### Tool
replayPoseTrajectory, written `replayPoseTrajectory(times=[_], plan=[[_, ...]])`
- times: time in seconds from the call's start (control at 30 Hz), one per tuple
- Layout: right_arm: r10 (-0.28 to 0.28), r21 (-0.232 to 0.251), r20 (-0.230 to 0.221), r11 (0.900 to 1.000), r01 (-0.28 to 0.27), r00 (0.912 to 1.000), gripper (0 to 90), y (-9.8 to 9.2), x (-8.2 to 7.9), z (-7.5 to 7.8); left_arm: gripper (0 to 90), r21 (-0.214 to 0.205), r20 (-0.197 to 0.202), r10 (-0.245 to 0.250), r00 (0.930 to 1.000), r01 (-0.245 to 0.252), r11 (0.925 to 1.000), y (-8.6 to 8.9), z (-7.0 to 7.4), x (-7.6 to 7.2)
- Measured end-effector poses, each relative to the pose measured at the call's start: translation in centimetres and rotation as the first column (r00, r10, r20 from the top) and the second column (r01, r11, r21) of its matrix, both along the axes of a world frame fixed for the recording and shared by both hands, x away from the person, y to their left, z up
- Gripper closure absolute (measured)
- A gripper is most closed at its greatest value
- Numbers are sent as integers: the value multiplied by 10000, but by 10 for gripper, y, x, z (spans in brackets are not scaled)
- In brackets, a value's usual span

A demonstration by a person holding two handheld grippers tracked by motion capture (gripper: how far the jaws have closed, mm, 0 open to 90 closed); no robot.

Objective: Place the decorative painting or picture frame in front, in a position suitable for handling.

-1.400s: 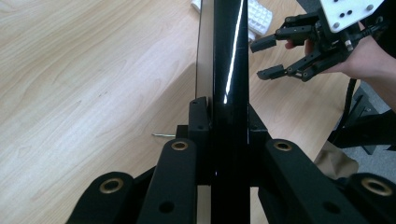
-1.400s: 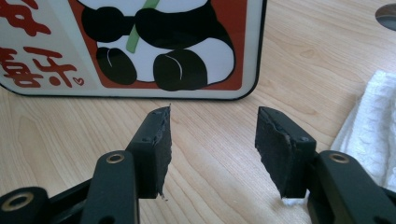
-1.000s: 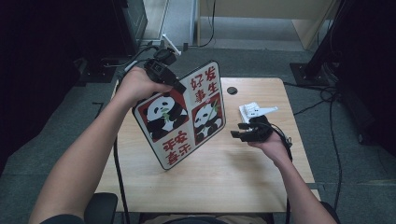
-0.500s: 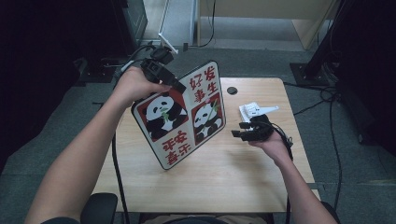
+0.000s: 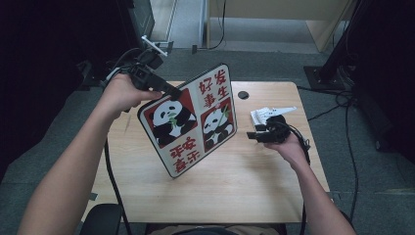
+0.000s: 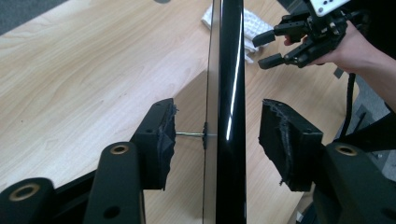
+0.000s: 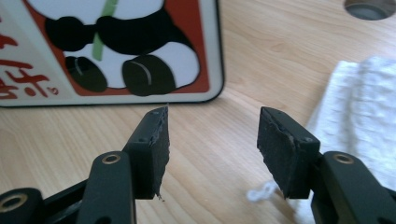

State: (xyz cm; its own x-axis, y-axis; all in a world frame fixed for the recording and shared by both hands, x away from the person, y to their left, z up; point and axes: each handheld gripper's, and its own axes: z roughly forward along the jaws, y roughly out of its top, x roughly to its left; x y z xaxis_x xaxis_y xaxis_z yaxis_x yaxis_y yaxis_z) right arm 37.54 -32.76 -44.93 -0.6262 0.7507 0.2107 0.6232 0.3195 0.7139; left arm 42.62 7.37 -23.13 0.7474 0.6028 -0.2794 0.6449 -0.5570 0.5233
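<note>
Our left gripper (image 6: 215, 140) has just been opening; its pads straddle the panda board (image 5: 191, 117) edge, seemingly not pressing. The board stands tilted mid-surface (image 5: 244, 191). Our right gripper (image 7: 212, 140) gapes empty.

Glossy panda board (image 5: 193, 117), matt wooden table (image 5: 235, 186), white cloth (image 5: 266, 113).

Looked down and forward from above the person's side in the high view, far enough to take in the whole table (image 5: 235, 196). Rode close behind the left gripper (image 6: 217, 140) in the left gripper view, aimed along the edge of the panda board (image 6: 231, 93) toward the right gripper (image 6: 280, 46). Sat low over the wood in the right gripper view, facing the same board (image 7: 116, 51) and the white cloth (image 7: 359, 121). Shared by all three: board, cloth, tabletop.
</note>
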Motion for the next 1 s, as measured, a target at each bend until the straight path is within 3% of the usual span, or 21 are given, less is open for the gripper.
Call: replayPoseTrajectory(times=[0.33, 0.6, 1.0], plan=[[-551, -344, 147, 9979, 556, 9984, 458, -24, 15, 1, 394, -297, 416, 140, 9990, -127, 9995, 24, 2, -20], [-1265, -561, 165, 9903, 1273, 9918, 461, -44, 30, -2, 362, -531, 579, 293, 9979, -263, 9982, 41, -6, -36], [-1694, -1036, 171, 9799, 1702, 9854, 469, -51, 51, -12, 347, -732, 713, 565, 9959, -513, 9960, 61, -13, -58]])
